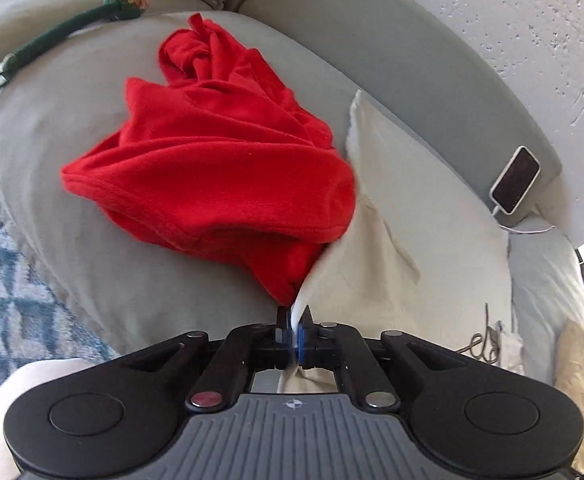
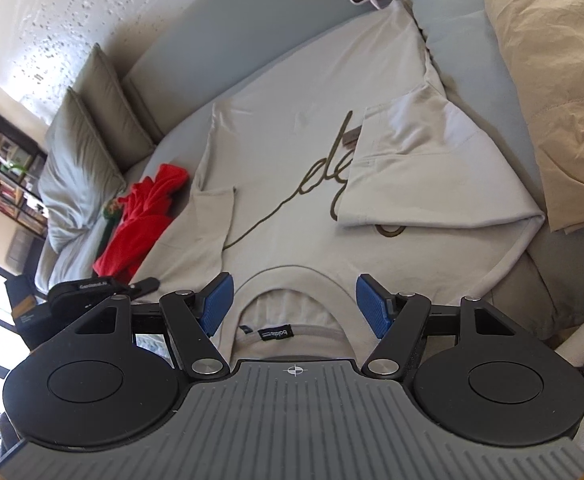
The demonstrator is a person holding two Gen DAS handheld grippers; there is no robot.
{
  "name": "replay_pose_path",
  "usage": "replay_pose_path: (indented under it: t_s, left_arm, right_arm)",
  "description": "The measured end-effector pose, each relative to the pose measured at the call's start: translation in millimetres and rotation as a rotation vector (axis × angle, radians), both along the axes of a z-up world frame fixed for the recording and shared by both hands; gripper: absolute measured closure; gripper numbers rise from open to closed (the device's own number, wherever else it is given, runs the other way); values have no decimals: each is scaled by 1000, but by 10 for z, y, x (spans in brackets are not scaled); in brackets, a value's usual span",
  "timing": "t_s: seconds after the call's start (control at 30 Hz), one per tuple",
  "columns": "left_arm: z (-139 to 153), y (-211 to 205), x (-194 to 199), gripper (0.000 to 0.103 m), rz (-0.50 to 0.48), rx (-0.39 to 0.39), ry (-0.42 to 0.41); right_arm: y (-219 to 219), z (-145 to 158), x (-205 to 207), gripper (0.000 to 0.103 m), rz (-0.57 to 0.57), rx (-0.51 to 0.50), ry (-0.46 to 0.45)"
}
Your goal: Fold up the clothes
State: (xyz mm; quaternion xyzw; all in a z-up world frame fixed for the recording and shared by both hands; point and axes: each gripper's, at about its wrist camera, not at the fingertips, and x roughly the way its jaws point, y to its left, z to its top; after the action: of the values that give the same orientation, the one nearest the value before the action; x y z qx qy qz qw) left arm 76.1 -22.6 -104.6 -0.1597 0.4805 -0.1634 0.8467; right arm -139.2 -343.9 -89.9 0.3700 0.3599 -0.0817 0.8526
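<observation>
A cream T-shirt with a dark script print lies flat on the grey sofa, collar toward me. Its right side is folded over the chest. My right gripper hovers open over the collar, one blue pad on each side and nothing pinched. My left gripper is shut on an edge of the cream T-shirt at its left side. It also shows in the right wrist view as the left gripper. A crumpled red garment lies just beyond, touching the cream fabric.
A phone on a white cable rests on the sofa's backrest. A beige blanket is heaped to the right of the shirt. Grey cushions and a green rope toy lie past the red garment. A blue patterned rug covers the floor.
</observation>
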Motion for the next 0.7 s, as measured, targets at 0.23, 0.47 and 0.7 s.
replay_pose_path:
  t_s: [0.23, 0.47, 0.7]
  left_arm:
    - [118, -88, -163, 61, -8, 61, -38]
    - [574, -260, -703, 54, 59, 195, -368]
    - [149, -1029, -781, 64, -278, 273, -350]
  right_arm:
    - [-72, -46, 2, 33, -17, 1, 14]
    - [-219, 85, -63, 37, -95, -98, -2]
    - [-206, -55, 277, 68, -73, -417, 114]
